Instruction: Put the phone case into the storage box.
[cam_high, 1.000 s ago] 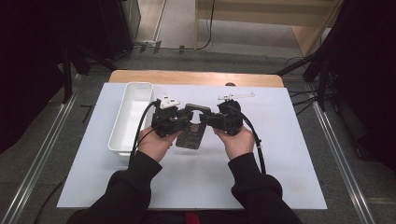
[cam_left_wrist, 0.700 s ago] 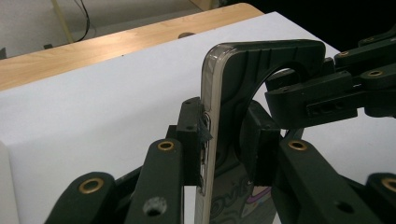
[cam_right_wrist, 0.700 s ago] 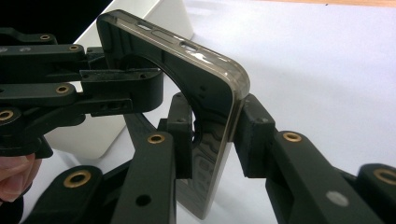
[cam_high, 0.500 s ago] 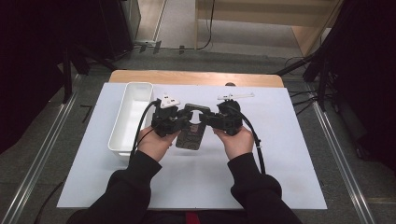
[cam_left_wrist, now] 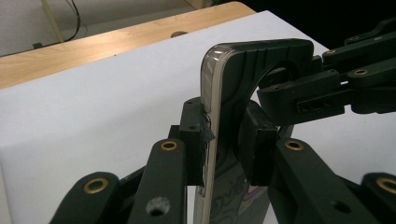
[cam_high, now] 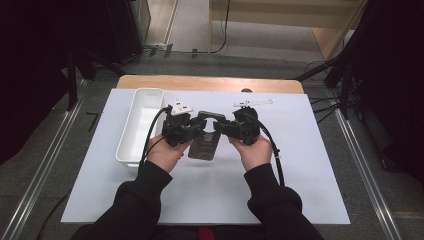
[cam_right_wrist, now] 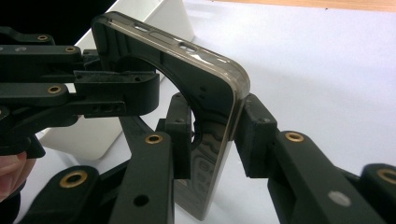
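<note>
the white-covered worktop (cam_high: 300,165) is carrying a dark, clear-edged phone case (cam_high: 205,142) at its middle, long axis running toward the person. the left hand-held gripper (cam_high: 192,131) and right hand-held gripper (cam_high: 220,128) are each pinching its far end from opposite sides, equally near.

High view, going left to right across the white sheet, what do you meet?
Long white plastic tray → left claw → dark phone case with a round cutout → right claw; the small white flat piece lies farther back, right of centre.
</note>
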`<act>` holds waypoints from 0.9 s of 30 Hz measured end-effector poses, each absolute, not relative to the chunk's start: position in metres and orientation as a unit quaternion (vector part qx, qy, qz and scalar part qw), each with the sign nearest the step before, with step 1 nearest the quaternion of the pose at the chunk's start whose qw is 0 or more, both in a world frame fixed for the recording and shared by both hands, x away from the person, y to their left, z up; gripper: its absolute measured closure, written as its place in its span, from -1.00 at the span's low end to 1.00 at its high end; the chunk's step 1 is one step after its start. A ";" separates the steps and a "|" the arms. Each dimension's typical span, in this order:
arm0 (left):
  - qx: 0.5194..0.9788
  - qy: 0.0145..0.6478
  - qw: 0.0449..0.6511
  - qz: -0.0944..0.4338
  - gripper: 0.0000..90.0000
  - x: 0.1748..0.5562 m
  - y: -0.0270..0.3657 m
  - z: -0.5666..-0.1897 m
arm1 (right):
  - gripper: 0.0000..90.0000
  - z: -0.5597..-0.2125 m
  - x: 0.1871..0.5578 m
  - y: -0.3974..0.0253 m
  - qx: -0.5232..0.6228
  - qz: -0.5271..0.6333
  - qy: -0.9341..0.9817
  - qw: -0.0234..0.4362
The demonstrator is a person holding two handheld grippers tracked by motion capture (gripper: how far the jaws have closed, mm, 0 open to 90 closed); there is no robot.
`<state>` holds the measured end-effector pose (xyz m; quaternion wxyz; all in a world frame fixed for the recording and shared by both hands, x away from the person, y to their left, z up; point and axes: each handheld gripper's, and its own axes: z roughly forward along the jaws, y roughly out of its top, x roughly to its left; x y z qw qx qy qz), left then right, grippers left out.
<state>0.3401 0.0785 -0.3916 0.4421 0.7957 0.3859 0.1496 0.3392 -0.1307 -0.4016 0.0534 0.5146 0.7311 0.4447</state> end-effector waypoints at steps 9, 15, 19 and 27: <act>0.794 0.383 0.449 0.142 0.65 0.340 0.080 -0.388 | 0.38 -0.402 0.339 -0.130 0.503 0.452 0.734 0.065; 0.795 0.382 0.450 0.140 0.65 0.341 0.081 -0.387 | 0.21 -0.404 0.340 -0.132 0.497 0.454 0.737 0.063; 0.794 0.383 0.451 0.138 0.64 0.341 0.081 -0.387 | 0.11 -0.403 0.339 -0.133 0.491 0.459 0.738 0.057; 0.795 0.384 0.452 0.128 0.64 0.344 0.084 -0.386 | -0.11 -0.402 0.335 -0.136 0.472 0.467 0.747 0.046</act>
